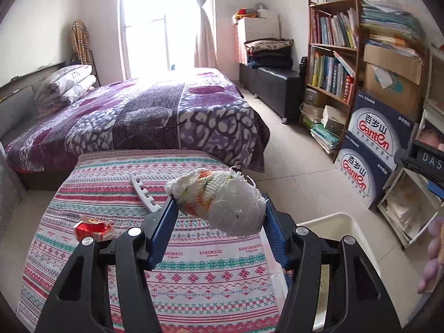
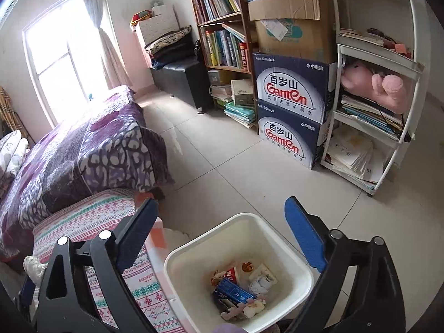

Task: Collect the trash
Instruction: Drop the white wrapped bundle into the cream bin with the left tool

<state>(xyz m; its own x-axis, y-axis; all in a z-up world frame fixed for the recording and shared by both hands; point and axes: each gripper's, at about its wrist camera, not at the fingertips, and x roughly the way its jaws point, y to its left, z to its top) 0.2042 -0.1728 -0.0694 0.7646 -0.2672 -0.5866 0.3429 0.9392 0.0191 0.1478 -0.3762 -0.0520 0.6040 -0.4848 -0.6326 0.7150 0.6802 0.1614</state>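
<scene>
At the far left of the left wrist view a torn red-and-white carton scrap [image 1: 94,228] lies crumpled on the woven tablecloth [image 1: 111,172], a flat cotton weave banded in pink, teal and white cross-stitch patterns. Just right of it a white plastic strip [image 1: 143,194] with a toothed, comb-like edge lies slanted on the cloth, its lower end hidden behind the left gripper [image 1: 220,208]. That gripper's ribbed blue pads are clamped on a wadded ball of white mesh fabric [image 1: 219,202], frayed at its edges and streaked with orange and green, held above the cloth. Further right, the rounded rim of the white plastic bin [image 1: 333,217] shows beside the table. In the right wrist view the right gripper [image 2: 222,208] stands released, its jaws spread wide with nothing between them, directly above the same bin [image 2: 194,245], a smooth square tub with rounded corners sitting on glossy pale floor tiles [image 2: 236,161]. Inside lie a blue printed carton [image 2: 236,294], crumpled white paper [image 2: 259,281] and other small wrappers.
</scene>
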